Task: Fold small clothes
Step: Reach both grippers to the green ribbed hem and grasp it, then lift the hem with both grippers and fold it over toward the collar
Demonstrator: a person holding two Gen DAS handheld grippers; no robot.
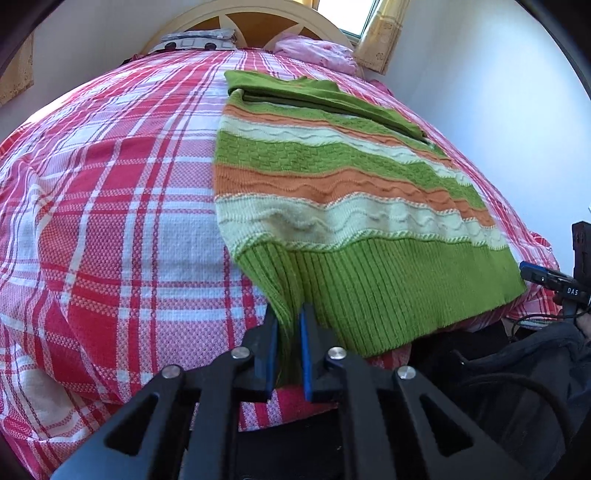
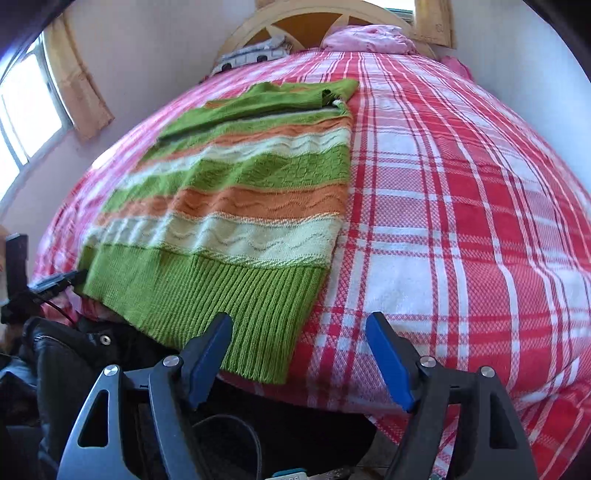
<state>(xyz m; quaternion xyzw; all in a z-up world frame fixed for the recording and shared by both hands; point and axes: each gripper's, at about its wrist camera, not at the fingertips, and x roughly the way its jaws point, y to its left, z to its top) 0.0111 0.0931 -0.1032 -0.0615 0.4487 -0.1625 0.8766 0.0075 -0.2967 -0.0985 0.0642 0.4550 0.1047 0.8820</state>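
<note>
A small knitted sweater [image 1: 332,177] with green, orange and cream stripes lies flat on the red and white checked bedspread [image 1: 110,184], its sleeves folded across the top. My left gripper [image 1: 289,321] is shut on the near left corner of the sweater's green ribbed hem [image 1: 388,291]. In the right wrist view the same sweater [image 2: 240,206] lies left of centre. My right gripper [image 2: 299,332] is open and empty, with its fingers over the hem's near right corner [image 2: 266,325] at the bed's front edge.
A wooden headboard [image 2: 314,22] with pillows [image 2: 369,37] stands at the far end. White walls close in on the sides. A window with a tan curtain [image 2: 81,85] is at the left. Dark clothing and a cable [image 2: 92,354] lie below the bed's front edge.
</note>
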